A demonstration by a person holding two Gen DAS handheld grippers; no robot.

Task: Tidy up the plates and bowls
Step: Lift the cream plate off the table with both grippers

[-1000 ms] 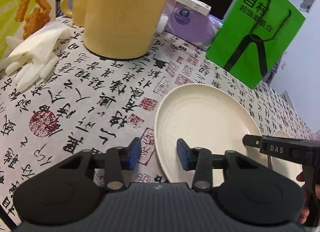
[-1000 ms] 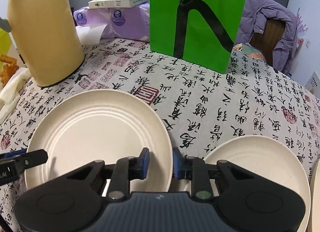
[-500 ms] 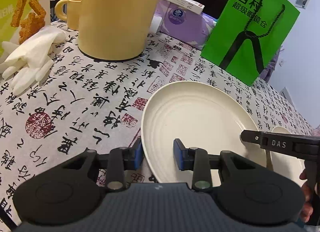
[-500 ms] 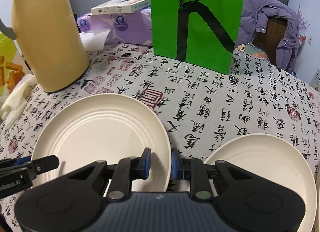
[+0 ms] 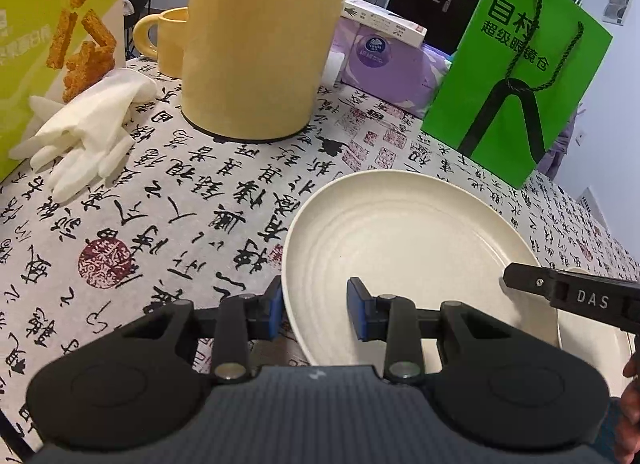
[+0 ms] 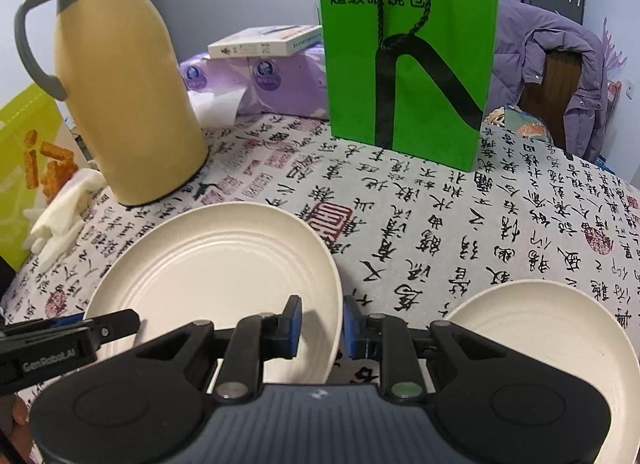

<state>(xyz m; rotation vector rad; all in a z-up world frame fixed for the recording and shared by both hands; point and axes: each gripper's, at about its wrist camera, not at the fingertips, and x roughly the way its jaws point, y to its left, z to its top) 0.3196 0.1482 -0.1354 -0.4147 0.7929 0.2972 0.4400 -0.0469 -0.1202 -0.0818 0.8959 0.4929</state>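
A cream ribbed plate (image 5: 408,248) (image 6: 224,272) lies on the calligraphy-print tablecloth (image 5: 192,199). My left gripper (image 5: 318,314) is shut on its left rim, one blue pad outside the edge and one over the inner slope. On the opposite rim my right gripper (image 6: 322,324) is shut the same way. That right edge looks slightly raised, with shadow beneath it. Each gripper's black finger shows in the other's view. A second cream plate (image 6: 540,344) rests flat to the right, apart from the first.
A tall yellow jug (image 6: 128,103) and yellow mug (image 5: 168,39) stand at the back left, with white gloves (image 5: 88,127) and a snack box (image 5: 52,43). A green paper bag (image 6: 408,51) and purple tissue packs (image 5: 384,63) line the back. A jacket-draped chair (image 6: 560,75) stands far right.
Both pairs of jaws have narrowed onto the plate's rims. Both views have tipped upward a little, showing more of the jug and bag. The plate's right edge has come up off the cloth.
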